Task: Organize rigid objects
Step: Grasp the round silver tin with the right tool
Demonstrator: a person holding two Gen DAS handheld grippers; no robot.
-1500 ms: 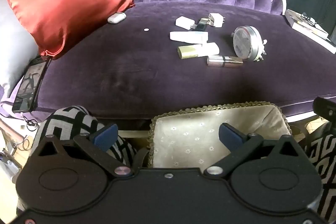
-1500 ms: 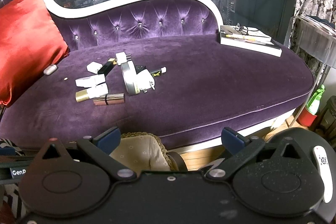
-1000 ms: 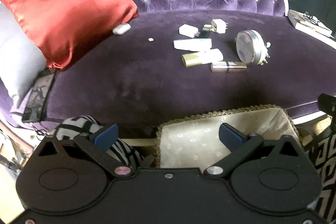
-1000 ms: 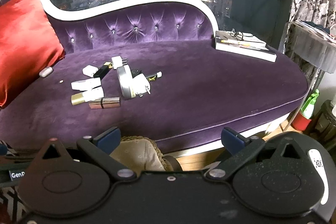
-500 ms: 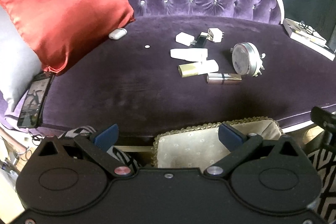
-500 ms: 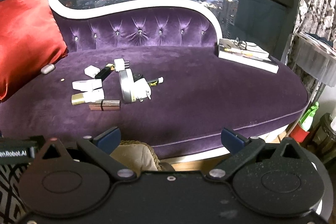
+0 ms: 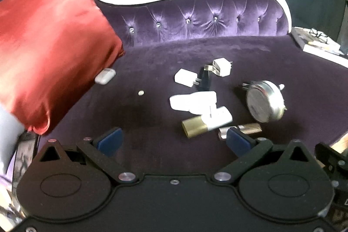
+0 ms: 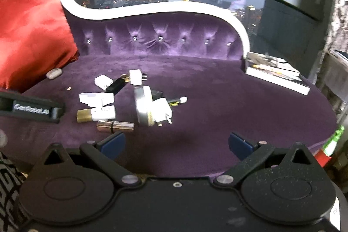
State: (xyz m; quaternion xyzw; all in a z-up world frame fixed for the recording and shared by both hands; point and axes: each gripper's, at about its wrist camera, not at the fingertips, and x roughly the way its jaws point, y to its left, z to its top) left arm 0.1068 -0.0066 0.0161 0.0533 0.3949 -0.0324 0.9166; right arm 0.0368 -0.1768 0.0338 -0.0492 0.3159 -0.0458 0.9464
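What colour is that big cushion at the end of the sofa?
Shiny red-orange satin; the cushion shows best in the left wrist view.

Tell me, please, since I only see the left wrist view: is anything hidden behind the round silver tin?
Observer: Yes. In the right wrist view, a white plug adapter rests against the side of the round tin that faces away from your camera.
Operator: Is anything else there?
Observer: A thin dark stick with a white tip lies on the sofa seat just beyond the adapter.
Operator: Is the right gripper free?
Observer: The right gripper is open and empty, short of the pile.
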